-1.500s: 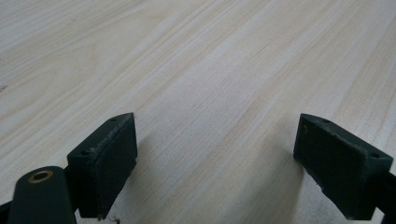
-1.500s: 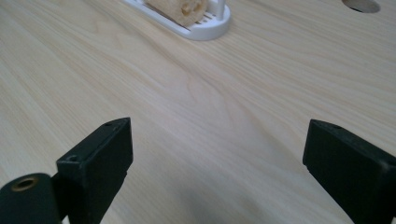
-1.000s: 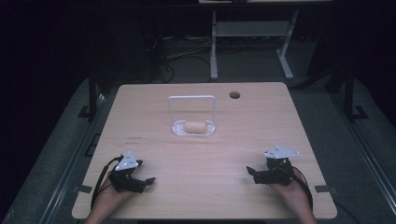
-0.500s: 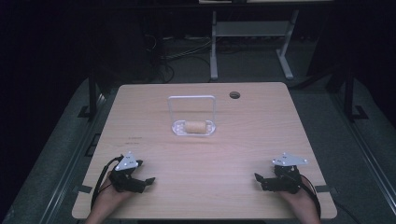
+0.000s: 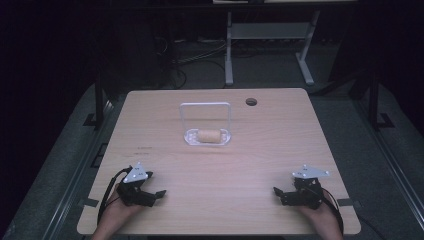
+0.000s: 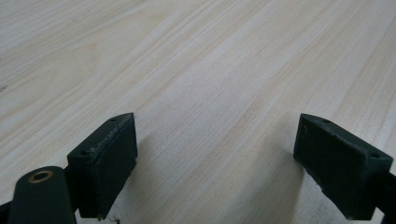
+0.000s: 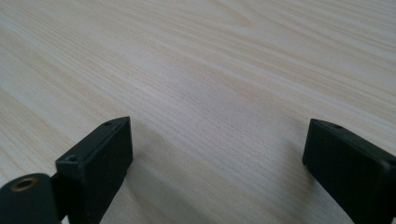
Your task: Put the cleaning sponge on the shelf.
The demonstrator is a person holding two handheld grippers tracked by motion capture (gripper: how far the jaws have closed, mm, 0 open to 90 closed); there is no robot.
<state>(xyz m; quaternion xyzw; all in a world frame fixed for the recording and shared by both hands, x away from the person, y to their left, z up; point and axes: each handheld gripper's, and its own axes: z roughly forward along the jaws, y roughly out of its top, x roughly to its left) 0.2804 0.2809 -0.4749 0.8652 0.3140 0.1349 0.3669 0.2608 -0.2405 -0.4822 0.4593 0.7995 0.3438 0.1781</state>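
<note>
At the table's [image 5: 150,130] near edge, the left gripper [image 5: 154,195] and right gripper [image 5: 278,193] rest wide-jawed and empty; the bread roll [image 5: 208,135] lies in its clear container [image 5: 208,138] mid-table, well apart, so work seems unstarted, and a forward reach comes next

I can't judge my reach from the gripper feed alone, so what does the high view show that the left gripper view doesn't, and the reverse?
High view: the clear container with its lid raised and a tan roll inside, mid-table, far ahead of both grippers; the right gripper near the front edge; a round hole at the back.

Left gripper view: the left gripper up close, jaws wide apart with nothing between them.

Shared: the wooden table and the left gripper.
</note>
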